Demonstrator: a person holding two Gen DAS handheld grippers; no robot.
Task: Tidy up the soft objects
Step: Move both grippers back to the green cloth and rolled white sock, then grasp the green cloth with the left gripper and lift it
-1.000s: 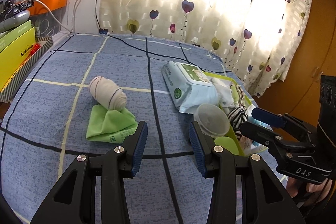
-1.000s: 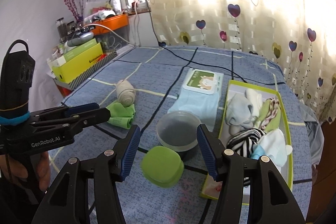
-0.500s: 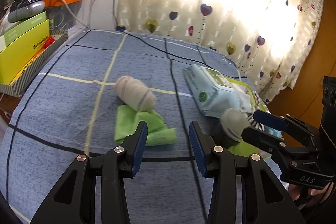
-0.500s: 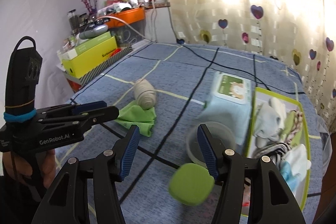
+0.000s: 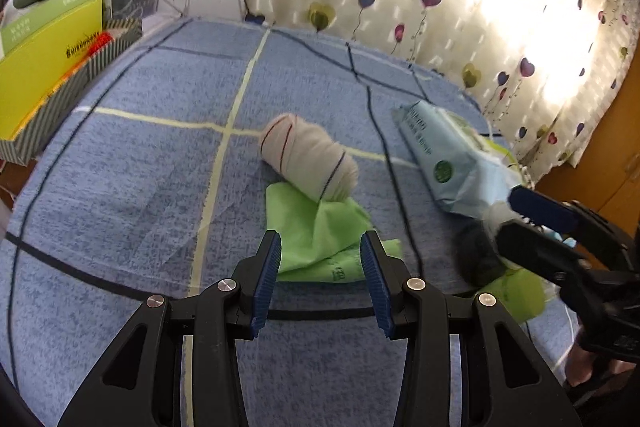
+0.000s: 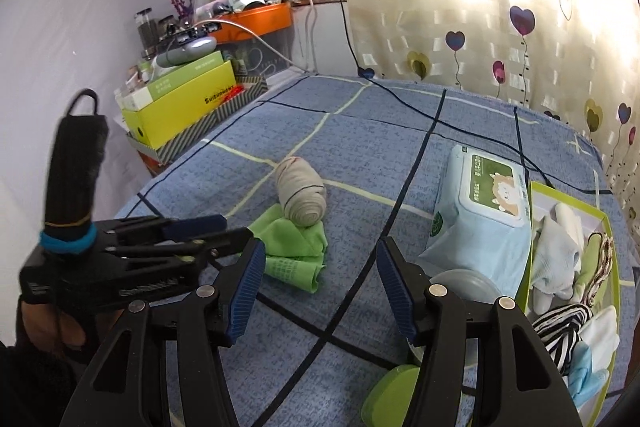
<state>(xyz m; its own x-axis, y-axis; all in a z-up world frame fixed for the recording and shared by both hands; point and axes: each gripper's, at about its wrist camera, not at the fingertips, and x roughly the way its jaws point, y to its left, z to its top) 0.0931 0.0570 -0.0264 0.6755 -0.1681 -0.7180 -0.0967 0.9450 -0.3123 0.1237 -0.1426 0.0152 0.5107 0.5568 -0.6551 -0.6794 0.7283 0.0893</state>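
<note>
Apparently approaching: left gripper (image 5: pixel 320 279) and right gripper (image 6: pixel 320 291) (jaws wide, empty) near the green cloth (image 5: pixel 320 239); next, grasp.

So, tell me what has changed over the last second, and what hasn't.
Both tongs have swung toward the green cloth and the rolled beige sock, which now sit larger in both views. The left tongs now frame the cloth's near edge; the right tongs left the clear tub off to their right. Nothing was gripped or released: both stayed open and empty. Cloth, sock, wipes pack and tray haven't moved.
</note>
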